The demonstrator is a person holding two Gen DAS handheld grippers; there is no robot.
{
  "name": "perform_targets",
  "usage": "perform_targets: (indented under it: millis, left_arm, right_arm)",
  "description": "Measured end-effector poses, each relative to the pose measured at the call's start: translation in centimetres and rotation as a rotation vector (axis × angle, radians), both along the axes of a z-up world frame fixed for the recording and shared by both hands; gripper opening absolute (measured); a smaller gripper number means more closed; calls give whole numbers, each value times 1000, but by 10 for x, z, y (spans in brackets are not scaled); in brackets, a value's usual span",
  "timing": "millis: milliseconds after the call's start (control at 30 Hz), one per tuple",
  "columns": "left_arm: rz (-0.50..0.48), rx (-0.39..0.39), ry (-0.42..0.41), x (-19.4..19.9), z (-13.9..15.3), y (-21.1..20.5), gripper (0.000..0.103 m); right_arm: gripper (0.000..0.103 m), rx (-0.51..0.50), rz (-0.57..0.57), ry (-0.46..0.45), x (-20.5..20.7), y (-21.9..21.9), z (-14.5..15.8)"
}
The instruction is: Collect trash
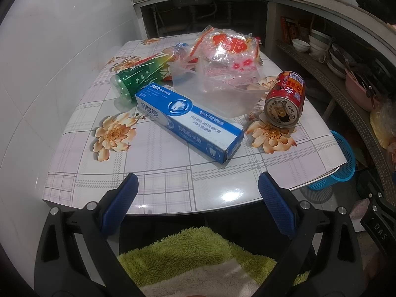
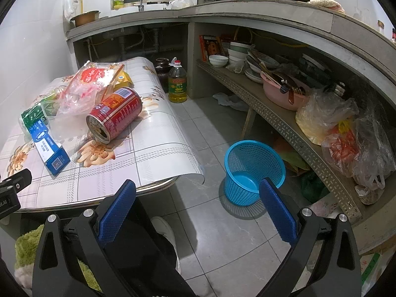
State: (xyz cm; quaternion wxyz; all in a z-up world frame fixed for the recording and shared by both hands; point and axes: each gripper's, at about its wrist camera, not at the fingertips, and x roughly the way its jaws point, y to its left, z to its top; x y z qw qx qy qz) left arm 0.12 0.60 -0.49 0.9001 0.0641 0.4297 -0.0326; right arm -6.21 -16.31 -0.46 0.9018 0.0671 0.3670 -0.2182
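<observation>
On the flowered table [image 1: 148, 185] lie a blue toothpaste box [image 1: 188, 121], a green plastic bottle [image 1: 146, 71] on its side, a clear plastic container [image 1: 217, 91] with a red printed plastic bag [image 1: 227, 52] on it, and a red can [image 1: 284, 99] on its side. My left gripper [image 1: 198, 180] is open and empty at the table's near edge, short of the box. My right gripper [image 2: 198, 185] is open and empty above the floor, right of the table [image 2: 148, 153]. A blue mesh bin [image 2: 252, 168] stands on the floor by its right finger. The can [image 2: 113, 113] and box [image 2: 49, 148] show at left.
A kitchen counter [image 2: 247, 10] curves behind and to the right, with a shelf [image 2: 284, 121] of bowls, a pink basin and plastic bags under it. An oil bottle [image 2: 177, 84] stands on the tiled floor behind the table. A green towel [image 1: 198, 255] lies below my left gripper.
</observation>
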Motion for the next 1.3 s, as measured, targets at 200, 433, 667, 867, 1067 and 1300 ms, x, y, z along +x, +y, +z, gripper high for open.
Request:
perform_targets:
  millis: [200,433,667,867,1067,1300]
  left_arm:
    - [1,0,1,0,0,0,94]
    - [1,0,1,0,0,1,94]
    - [1,0,1,0,0,1,94]
    - [1,0,-1,-1,-3,2,94]
    - [0,0,0,-1,-2,2,94]
    - [1,0,0,-1,-2,2,94]
  right_arm:
    - [97,1,0,-2,-4,4,2]
    - [97,1,2,-1,3,6,1]
    - [97,4,7,-3,3,4,2]
    - [97,5,9,-3,4,4,2]
    - [97,5,9,-4,4,5,2]
    - [97,5,9,-4,4,5,2]
